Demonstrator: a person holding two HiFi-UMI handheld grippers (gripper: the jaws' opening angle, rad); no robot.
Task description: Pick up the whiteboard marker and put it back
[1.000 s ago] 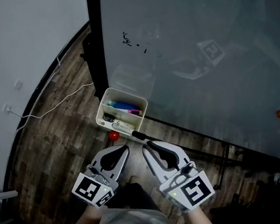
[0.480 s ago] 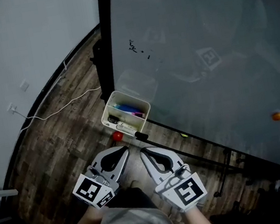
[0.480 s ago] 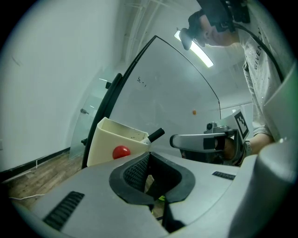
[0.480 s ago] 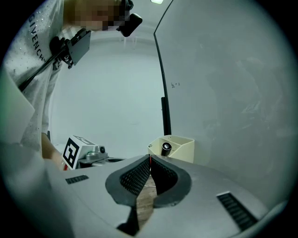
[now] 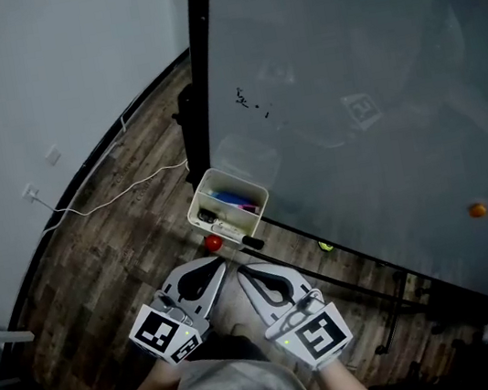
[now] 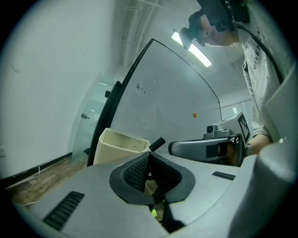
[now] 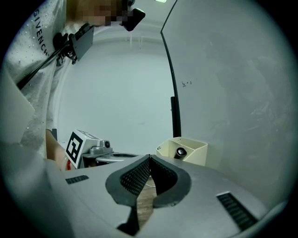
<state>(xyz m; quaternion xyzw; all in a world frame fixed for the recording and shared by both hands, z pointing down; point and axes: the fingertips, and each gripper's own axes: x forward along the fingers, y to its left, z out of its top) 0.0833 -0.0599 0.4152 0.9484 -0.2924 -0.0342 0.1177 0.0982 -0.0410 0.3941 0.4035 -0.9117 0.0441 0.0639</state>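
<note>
The whiteboard marker (image 5: 248, 241) lies in the cream tray (image 5: 212, 188) at the foot of the whiteboard (image 5: 372, 75), its black cap jutting over the tray's near edge. In the left gripper view the cap (image 6: 157, 143) pokes out of the tray (image 6: 118, 145); the right gripper view shows the marker end-on (image 7: 180, 152). My right gripper (image 5: 241, 271) sits just short of the cap, apart from it. Its jaws have just been closing, with nothing between them, and are shut (image 7: 150, 157). My left gripper (image 5: 213, 263) is beside it, shut and empty (image 6: 149, 153).
A red ball (image 5: 213, 242) sits just below the tray, and a small yellow-green thing (image 5: 326, 245) lies by the board's lower rail. An orange dot (image 5: 476, 210) is on the board. A white cable (image 5: 106, 199) runs over the wooden floor. The board's black post (image 5: 201, 48) rises behind the tray.
My right gripper has drawn back from the marker's cap, which it touched a second ago. Both grippers now sit farther from the tray, and the marker stays in it.
</note>
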